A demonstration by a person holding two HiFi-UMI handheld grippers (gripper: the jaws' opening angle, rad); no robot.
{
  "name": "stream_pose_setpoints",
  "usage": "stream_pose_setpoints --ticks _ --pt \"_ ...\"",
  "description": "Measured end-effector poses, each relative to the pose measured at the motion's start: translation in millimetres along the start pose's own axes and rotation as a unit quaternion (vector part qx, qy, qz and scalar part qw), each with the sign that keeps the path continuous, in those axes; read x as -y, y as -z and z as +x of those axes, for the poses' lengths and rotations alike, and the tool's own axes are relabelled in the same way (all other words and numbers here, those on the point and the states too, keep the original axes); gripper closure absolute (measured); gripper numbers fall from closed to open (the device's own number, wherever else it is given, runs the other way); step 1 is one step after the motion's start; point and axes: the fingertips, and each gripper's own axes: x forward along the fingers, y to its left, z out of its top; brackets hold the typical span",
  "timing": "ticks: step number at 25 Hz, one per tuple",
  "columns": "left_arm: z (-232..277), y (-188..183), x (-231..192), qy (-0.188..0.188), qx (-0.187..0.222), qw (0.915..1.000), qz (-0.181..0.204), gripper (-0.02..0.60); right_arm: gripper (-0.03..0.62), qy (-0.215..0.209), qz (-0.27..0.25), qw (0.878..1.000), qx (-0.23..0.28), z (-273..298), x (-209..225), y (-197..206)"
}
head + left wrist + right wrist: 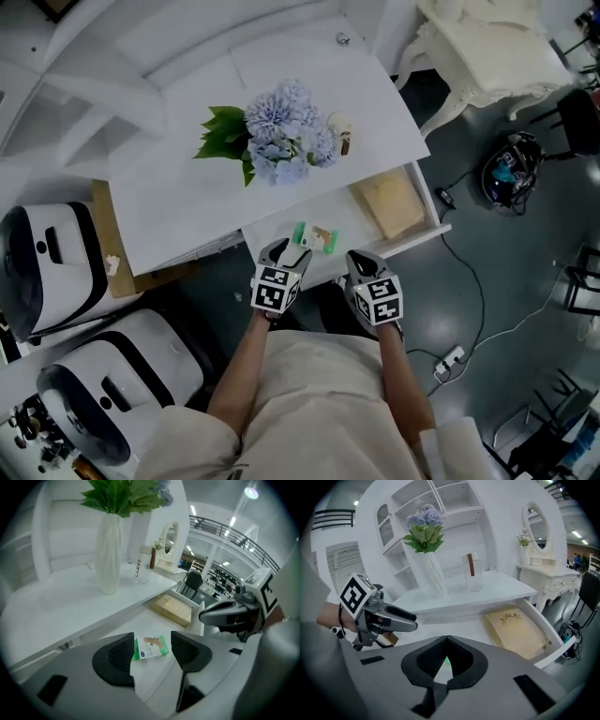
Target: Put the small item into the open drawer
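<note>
The small item, a green-and-white box (313, 237), lies flat on the floor of the open white drawer (429, 199), left of a tan box (389, 202). My left gripper (287, 251) hovers at the drawer's front edge, open and holding nothing. In the left gripper view the small box (150, 647) shows on the drawer floor beyond the spread jaws of the left gripper (152, 640). My right gripper (362, 264) hangs beside it over the drawer front. In its own view the right gripper (447, 642) is shut with nothing held; a sliver of green shows behind the jaws.
On the white desk (187, 202) stand a vase of blue flowers (281, 131) and a small bottle (339, 131). Two white machines (56, 262) stand on the left. A black bag (511, 169) and cables (469, 281) lie on the grey floor at right.
</note>
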Motion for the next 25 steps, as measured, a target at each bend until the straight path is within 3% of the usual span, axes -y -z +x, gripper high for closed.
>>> stream_pose_setpoints --ticks 3,9,17,25 --pt "-19 -5 -4 -0.021 0.029 0.9988 -0.034 0.322 0.569 -0.011 0.017 1.0 -0.001 0 5 5" --pt "-45 -1 -7 -0.057 0.063 0.9946 -0.059 0.322 0.569 -0.044 -0.014 0.999 -0.007 6 -1 3" --pt "-56 6 -7 -0.073 0.066 0.9936 -0.055 0.328 0.569 -0.046 -0.043 0.998 0.0 -8 5 -9" --pt "-55 5 3 -0.067 0.081 0.9929 -0.056 0.382 0.569 -0.05 -0.054 0.997 0.009 -13 6 -16"
